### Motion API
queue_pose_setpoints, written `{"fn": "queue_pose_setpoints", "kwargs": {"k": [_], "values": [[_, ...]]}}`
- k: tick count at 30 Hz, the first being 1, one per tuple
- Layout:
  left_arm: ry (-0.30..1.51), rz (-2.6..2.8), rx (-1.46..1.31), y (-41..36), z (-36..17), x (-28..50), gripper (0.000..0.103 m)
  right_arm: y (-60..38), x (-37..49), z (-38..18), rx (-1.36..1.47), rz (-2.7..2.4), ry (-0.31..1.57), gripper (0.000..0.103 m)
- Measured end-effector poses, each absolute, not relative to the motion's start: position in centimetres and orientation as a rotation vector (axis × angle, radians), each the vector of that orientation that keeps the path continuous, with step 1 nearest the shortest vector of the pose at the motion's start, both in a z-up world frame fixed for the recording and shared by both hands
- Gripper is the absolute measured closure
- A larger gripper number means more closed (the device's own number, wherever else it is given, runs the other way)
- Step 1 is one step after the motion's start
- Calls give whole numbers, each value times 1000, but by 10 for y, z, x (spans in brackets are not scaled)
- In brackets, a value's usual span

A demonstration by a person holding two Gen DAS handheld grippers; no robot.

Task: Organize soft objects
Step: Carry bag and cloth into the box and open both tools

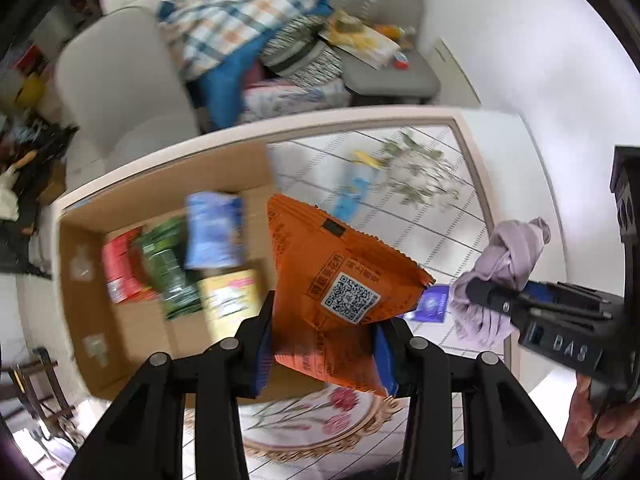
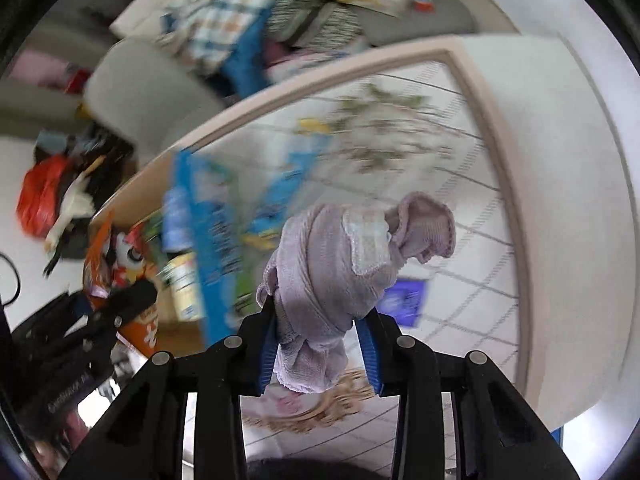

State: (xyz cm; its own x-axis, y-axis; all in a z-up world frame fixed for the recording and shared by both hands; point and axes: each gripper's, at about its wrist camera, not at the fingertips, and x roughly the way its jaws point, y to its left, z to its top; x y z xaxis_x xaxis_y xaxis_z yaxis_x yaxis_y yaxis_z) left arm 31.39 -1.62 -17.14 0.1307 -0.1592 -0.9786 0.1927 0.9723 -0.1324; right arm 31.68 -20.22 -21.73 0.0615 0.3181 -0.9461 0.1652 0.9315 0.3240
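Observation:
My left gripper (image 1: 324, 344) is shut on an orange snack bag (image 1: 340, 284) with a QR code and holds it above the table, beside an open cardboard box (image 1: 96, 304). The box holds a red pack (image 1: 120, 268), a green pack (image 1: 168, 268), a blue pack (image 1: 214, 236) and a yellow pack (image 1: 230, 294). My right gripper (image 2: 320, 344) is shut on a knotted lilac cloth (image 2: 340, 272) held above the table. The cloth (image 1: 504, 272) and right gripper (image 1: 486, 296) also show at the right of the left wrist view. The orange bag (image 2: 100, 264) shows at the left of the right wrist view.
The table (image 1: 516, 148) has a white grid cloth with flower prints. A small purple packet (image 1: 432, 304) and a blue-and-yellow item (image 1: 356, 188) lie on it. Behind stand a beige chair (image 1: 120, 92), a pile of checked and blue fabrics (image 1: 232, 28) and a grey chair (image 1: 384, 72) with clutter.

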Motion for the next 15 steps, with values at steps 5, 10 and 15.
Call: {"fn": "queue_pose_setpoints", "kwargs": {"k": [5, 10, 15], "values": [[1394, -151, -8, 64, -157, 295, 65, -112, 305, -191, 313, 281, 1505, 65], [1428, -50, -60, 142, -169, 282, 65, -27, 301, -196, 240, 387, 1529, 65], [1513, 0, -123, 190, -210, 282, 64, 43, 303, -225, 153, 433, 1573, 65]]}}
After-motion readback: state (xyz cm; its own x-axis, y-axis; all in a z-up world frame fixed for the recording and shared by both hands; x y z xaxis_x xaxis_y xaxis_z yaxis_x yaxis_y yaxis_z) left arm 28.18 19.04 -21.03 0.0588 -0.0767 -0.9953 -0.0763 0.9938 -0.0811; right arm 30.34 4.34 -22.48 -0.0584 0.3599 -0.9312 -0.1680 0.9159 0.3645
